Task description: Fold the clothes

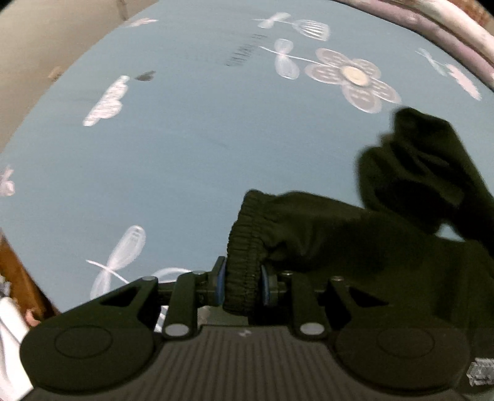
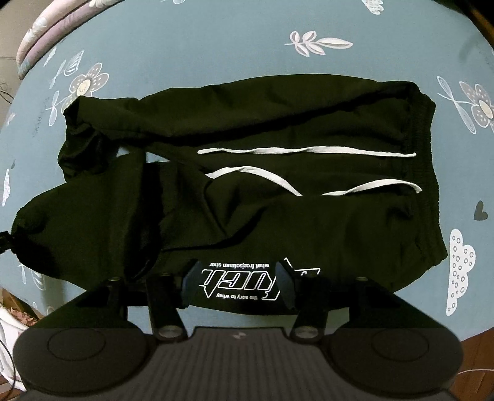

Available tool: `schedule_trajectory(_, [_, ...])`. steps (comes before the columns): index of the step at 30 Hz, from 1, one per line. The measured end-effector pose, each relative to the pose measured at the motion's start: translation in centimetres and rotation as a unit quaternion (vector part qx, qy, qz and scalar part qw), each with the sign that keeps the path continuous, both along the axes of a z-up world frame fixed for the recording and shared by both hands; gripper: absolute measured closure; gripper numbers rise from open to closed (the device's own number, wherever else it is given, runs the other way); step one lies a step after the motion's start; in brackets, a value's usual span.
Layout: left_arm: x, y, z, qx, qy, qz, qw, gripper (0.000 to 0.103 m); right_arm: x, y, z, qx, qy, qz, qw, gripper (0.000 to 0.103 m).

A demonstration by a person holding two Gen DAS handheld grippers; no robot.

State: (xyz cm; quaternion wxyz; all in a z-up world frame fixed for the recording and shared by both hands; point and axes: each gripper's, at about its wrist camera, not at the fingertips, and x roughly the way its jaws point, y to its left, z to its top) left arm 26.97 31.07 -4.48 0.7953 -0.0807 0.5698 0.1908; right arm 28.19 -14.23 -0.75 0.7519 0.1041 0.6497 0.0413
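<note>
Black trousers (image 2: 247,222) with white drawstrings (image 2: 305,151) lie crumpled on a blue flowered bedsheet (image 2: 216,46), with the ribbed waistband (image 2: 426,160) to the right. My right gripper (image 2: 237,274) hovers over the near hem. Its jaws stand apart on either side of a flat white printed logo (image 2: 234,277), and the cloth there is not bunched. In the left wrist view, my left gripper (image 1: 242,283) is shut on a ribbed elastic cuff (image 1: 244,243) of the trousers (image 1: 355,240). That cuff is held above the sheet (image 1: 200,138), and the cloth trails off to the right.
Folded pinkish bedding (image 2: 37,34) lies along the far left edge of the bed in the right wrist view, and bedding (image 1: 457,27) shows at the top right in the left wrist view. A wooden edge (image 1: 18,277) and white cloth (image 1: 9,339) sit at the lower left.
</note>
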Motion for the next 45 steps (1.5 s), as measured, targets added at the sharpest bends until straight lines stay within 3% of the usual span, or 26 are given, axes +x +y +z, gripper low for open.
schedule_trajectory(9, [1.8,3.4,-1.2,0.07,0.005,0.057,0.9959,0.083,-0.6,-1.0,-0.1,-0.01,0.011,-0.013,1.0,0.044])
schedule_trajectory(14, [2.1,5.5,-1.7,0.072,0.006,0.098,0.9926,0.083,-0.3,-1.1,0.7,-0.019,0.006,-0.012,1.0,0.044])
schedule_trajectory(17, [2.1,6.2,-1.9,0.052,0.008,0.095,0.9941,0.078,-0.1,-1.2,1.4,-0.023,0.0,-0.018,1.0,0.044])
schedule_trajectory(27, [3.1,8.1,-1.5,0.087,0.022,0.083,0.9925,0.075,1.0,-0.6,5.2,-0.045,-0.029,-0.022,0.998,0.044])
schedule_trajectory(30, [3.6,8.8,-1.5,0.071,0.02,0.071,0.9948,0.075,1.2,-0.3,6.1,-0.054,-0.035,-0.024,0.998,0.044])
schedule_trajectory(31, [3.9,9.1,-1.9,0.049,0.026,0.068,0.9962,0.07,1.3,-0.2,6.3,-0.056,-0.036,-0.026,0.997,0.044])
schedule_trajectory(33, [4.0,9.4,-2.4,0.021,0.04,0.067,0.9967,0.043,1.3,0.2,6.6,-0.057,-0.035,-0.027,0.997,0.044])
schedule_trajectory(35, [4.0,9.2,-2.5,0.031,0.047,0.059,0.9967,0.034,1.3,0.7,6.9,-0.058,-0.035,-0.025,0.997,0.044])
schedule_trajectory(45, [1.7,7.0,0.3,0.041,0.049,0.046,0.9969,0.034,3.9,0.4,10.0,-0.055,-0.051,0.008,0.997,0.044])
